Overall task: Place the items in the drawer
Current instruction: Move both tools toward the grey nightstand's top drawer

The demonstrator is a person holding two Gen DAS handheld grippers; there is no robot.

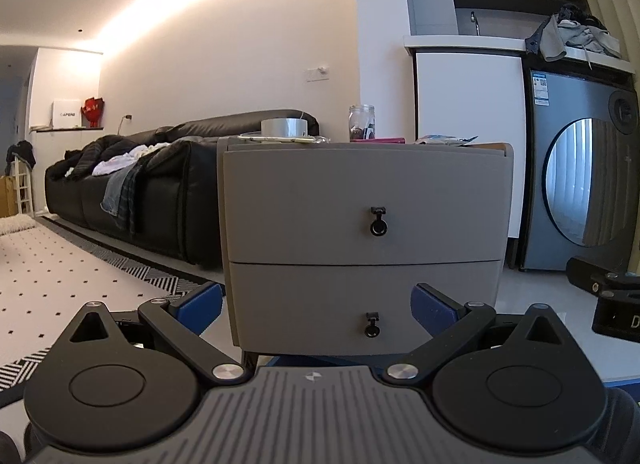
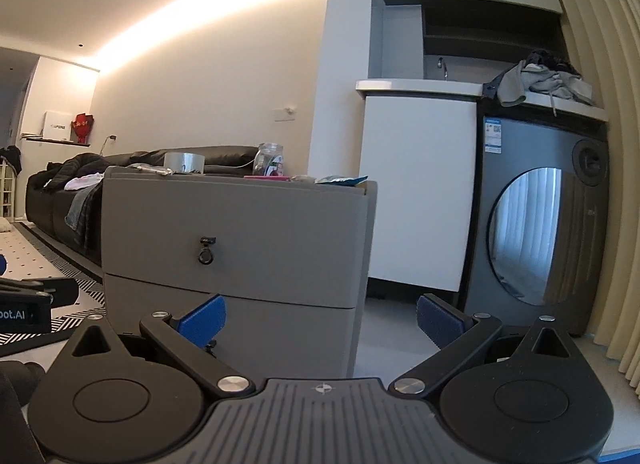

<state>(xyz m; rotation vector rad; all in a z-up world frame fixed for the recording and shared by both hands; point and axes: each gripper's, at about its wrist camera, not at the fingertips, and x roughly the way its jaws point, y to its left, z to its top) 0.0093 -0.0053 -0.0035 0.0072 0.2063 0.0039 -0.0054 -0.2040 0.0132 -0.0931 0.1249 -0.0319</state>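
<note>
A grey two-drawer cabinet (image 1: 360,192) stands straight ahead, both drawers closed. The upper drawer has a black ring pull (image 1: 378,221), the lower drawer a second ring pull (image 1: 371,324). On its top lie a roll of silver tape (image 1: 284,127), a glass jar (image 1: 362,122), a pink flat item (image 1: 380,140) and a blue-green packet (image 1: 446,139). My left gripper (image 1: 318,304) is open and empty, low in front of the lower drawer. My right gripper (image 2: 320,320) is open and empty, facing the cabinet's (image 2: 240,232) right front corner; tape (image 2: 184,163) and jar (image 2: 270,159) show there too.
A black sofa (image 1: 132,192) heaped with clothes runs along the left wall beside a patterned rug (image 1: 60,272). Right of the cabinet stand a white cupboard (image 1: 468,132) and a grey washing machine (image 1: 580,192). A cream curtain (image 2: 608,144) hangs at the far right.
</note>
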